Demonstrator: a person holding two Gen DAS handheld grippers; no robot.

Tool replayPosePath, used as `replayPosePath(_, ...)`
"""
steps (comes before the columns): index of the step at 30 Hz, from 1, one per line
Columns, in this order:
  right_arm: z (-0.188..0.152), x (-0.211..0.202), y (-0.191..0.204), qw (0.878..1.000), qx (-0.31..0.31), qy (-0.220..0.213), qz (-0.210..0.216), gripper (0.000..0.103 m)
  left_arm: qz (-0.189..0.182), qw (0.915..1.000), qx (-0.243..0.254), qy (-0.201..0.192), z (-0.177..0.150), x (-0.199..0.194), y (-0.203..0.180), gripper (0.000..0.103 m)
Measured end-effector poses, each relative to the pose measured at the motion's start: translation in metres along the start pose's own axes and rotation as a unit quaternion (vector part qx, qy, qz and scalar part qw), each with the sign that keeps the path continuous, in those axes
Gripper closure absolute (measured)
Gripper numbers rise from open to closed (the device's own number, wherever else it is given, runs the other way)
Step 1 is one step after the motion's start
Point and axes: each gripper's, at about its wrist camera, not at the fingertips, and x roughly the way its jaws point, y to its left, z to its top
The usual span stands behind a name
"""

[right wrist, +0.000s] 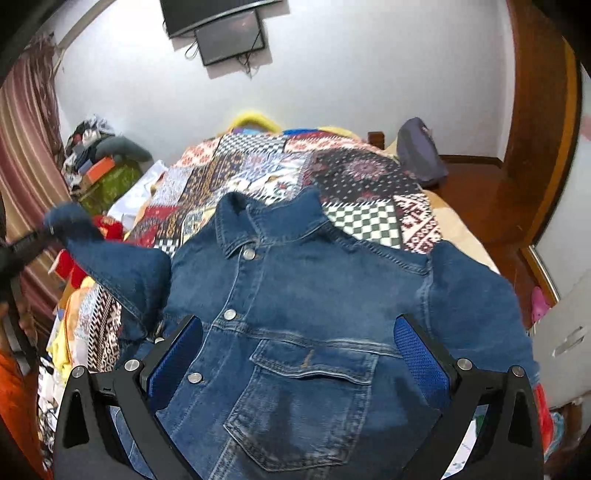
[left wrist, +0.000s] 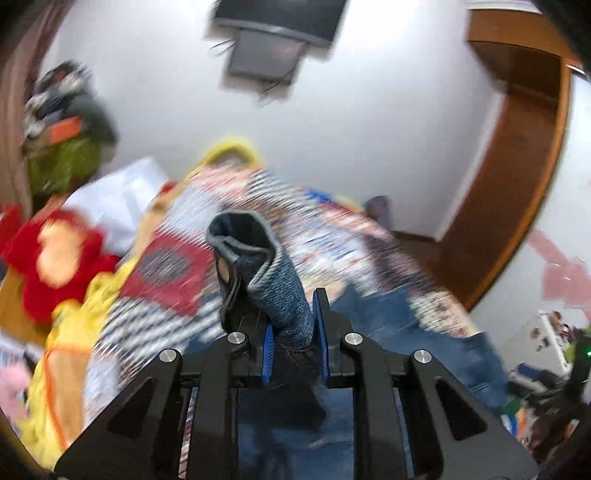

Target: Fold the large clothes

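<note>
Garment: denim jacket [right wrist: 295, 295], front up, buttoned, spread on the bed's patchwork quilt [right wrist: 332, 173], collar toward the far wall.
Left hand-held gripper [left wrist: 295, 332]: blue pads clamped on the jacket's sleeve cuff [left wrist: 258, 258], which stands up from between them; sleeve lifted clear of the quilt.
Right hand-held gripper [right wrist: 295, 354]: jaws wide apart above the chest pocket [right wrist: 306, 402], gripping nothing.
Surroundings: wall screen [right wrist: 229, 33]; red plush toy [left wrist: 55, 258] at the bed's left edge.
</note>
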Motion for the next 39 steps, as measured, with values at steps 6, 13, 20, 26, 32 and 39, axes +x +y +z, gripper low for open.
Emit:
replayPosePath(6,0.0,-0.015,-0.034,0.999,0.033,-0.008,-0.006,0.0,-0.099,0.9934,0.057,0.006,0.008,0.025,-0.103,0.086)
replayPosePath(13,-0.003,-0.03,-0.07,0.999,0.052,0.005,0.004,0.0,-0.161,0.9747,0.107,0.112,-0.039,0.089,-0.187,0.086)
replayPosePath(20,-0.009,-0.029,-0.09,0.997,0.076,0.013,-0.006,0.0,-0.183,0.9397,0.133,0.257,-0.123,0.124,-0.231,0.086)
replayPosePath(26,-0.007,-0.012,-0.095,0.993,0.112,0.032,0.03,0.0,-0.179,0.9401,0.116,0.266,-0.147,0.103,-0.227,0.044)
replayPosePath(32,0.002,0.014,-0.085,0.987,0.127,0.059,0.077,0.0,-0.155,0.9623,0.088,0.206,-0.125,0.069,-0.2,0.024)
replayPosePath(39,-0.007,0.08,-0.064,0.977,0.113,0.153,0.099,0.0,-0.013,0.9836,0.107,0.145,-0.112,0.038,-0.116,0.008)
